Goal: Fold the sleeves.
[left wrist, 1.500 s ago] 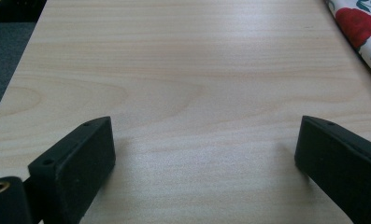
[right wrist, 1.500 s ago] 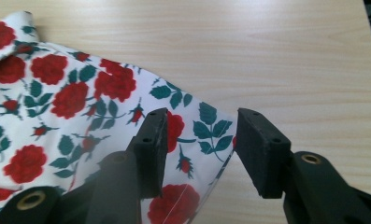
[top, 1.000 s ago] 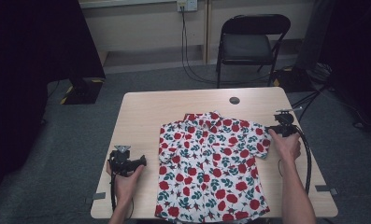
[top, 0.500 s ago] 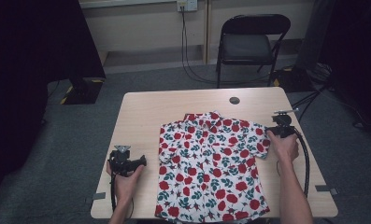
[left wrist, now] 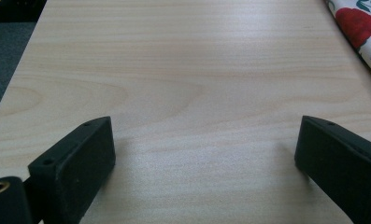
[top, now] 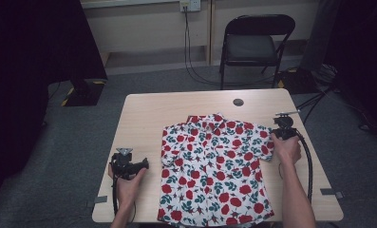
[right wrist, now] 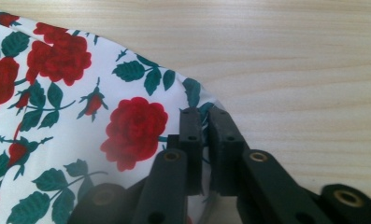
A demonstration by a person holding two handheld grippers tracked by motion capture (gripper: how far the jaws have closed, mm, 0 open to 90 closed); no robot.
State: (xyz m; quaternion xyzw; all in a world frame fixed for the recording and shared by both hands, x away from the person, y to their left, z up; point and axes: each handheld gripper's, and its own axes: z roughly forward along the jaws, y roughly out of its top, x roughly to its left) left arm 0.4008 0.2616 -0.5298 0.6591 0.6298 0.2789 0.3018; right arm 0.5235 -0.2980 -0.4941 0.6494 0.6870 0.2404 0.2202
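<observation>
Rose-print shirt lies flat, front up, on the counter, collar toward the far edge, hem at the near edge — long axis runs away from the person, slightly right of the counter's middle.

Right hand-held gripper is at the shirt's right sleeve, at its outer edge. In the right gripper view the jaws have just been closing and now stand nearly together, pinched on the sleeve hem with fabric between them; the right hand-held gripper points in toward the shirt body, bare wood to the far side of the sleeve. So the cloth lies inward, to the left of this grip as the high view shows it.

Left hand-held gripper sits on the counter left of the shirt, apart from it, jaws spread wide and empty. In the left gripper view, the left hand-held gripper has only wood between its jaws, and the shirt edge is off at the upper right — not reached.

Right hand is the nearer and already on the cloth. Likely a sleeve fold is starting: the coming move would carry the sleeve across, toward the shirt's midline, at right angles to the long axis.
</observation>
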